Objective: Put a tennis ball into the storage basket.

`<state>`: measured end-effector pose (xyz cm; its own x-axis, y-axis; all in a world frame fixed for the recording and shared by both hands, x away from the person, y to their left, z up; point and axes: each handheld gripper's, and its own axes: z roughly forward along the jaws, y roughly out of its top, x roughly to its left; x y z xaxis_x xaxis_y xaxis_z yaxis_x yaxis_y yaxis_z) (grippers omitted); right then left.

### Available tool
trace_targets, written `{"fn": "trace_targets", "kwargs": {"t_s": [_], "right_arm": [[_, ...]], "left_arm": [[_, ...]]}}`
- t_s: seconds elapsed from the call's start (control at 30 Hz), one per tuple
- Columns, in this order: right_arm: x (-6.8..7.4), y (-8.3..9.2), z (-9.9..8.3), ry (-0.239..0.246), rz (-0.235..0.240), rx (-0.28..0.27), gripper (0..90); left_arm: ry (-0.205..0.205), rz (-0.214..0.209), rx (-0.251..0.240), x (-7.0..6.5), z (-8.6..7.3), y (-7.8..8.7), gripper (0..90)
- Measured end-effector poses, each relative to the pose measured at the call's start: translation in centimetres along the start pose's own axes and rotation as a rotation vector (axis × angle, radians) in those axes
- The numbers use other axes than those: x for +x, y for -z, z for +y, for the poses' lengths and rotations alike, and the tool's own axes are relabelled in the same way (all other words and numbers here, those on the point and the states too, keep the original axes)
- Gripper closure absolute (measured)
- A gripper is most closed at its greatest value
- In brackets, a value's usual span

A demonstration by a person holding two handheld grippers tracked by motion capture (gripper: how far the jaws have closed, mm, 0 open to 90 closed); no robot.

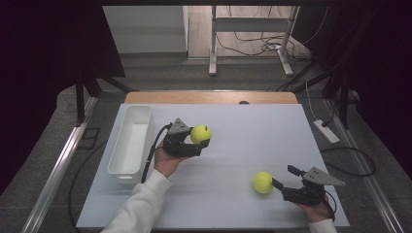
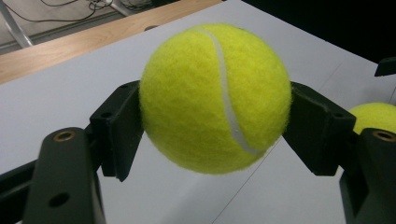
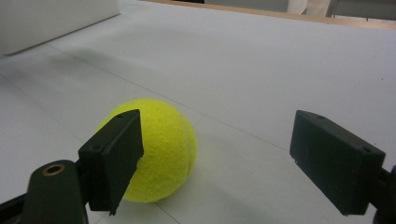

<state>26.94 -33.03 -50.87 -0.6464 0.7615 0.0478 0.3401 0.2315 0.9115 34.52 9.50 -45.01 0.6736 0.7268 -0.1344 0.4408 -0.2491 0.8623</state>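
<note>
A yellow tennis ball (image 1: 200, 133) (image 2: 215, 98) is clamped between the jaws of my left gripper (image 1: 198, 141) (image 2: 215, 116), held above the white table top near its middle. A second tennis ball (image 1: 263, 182) (image 3: 156, 149) rests on the table at the front right. My right gripper (image 1: 285, 176) (image 3: 219, 158) is open, low over the table, with its left jaw in front of that ball's near side and its right jaw well apart from it. The second ball (image 2: 376, 116) also peeks out behind the left gripper's right jaw.
A long white bin (image 1: 127, 145) stands along the table's left side, close to the left hand. A wooden strip (image 1: 211, 97) borders the table's far edge. Cables and a desk frame (image 1: 252, 39) lie on the floor beyond.
</note>
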Motion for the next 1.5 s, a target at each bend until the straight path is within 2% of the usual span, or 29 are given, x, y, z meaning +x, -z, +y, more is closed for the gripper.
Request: {"fn": "trace_targets", "kwargs": {"t_s": [1.5], "right_arm": [[0.0, -0.1, 0.1, -0.003, -0.004, -0.001, 16.9]], "left_arm": [[0.016, 0.081, -0.023, 2.2, 0.0, 3.4, 26.5]]}}
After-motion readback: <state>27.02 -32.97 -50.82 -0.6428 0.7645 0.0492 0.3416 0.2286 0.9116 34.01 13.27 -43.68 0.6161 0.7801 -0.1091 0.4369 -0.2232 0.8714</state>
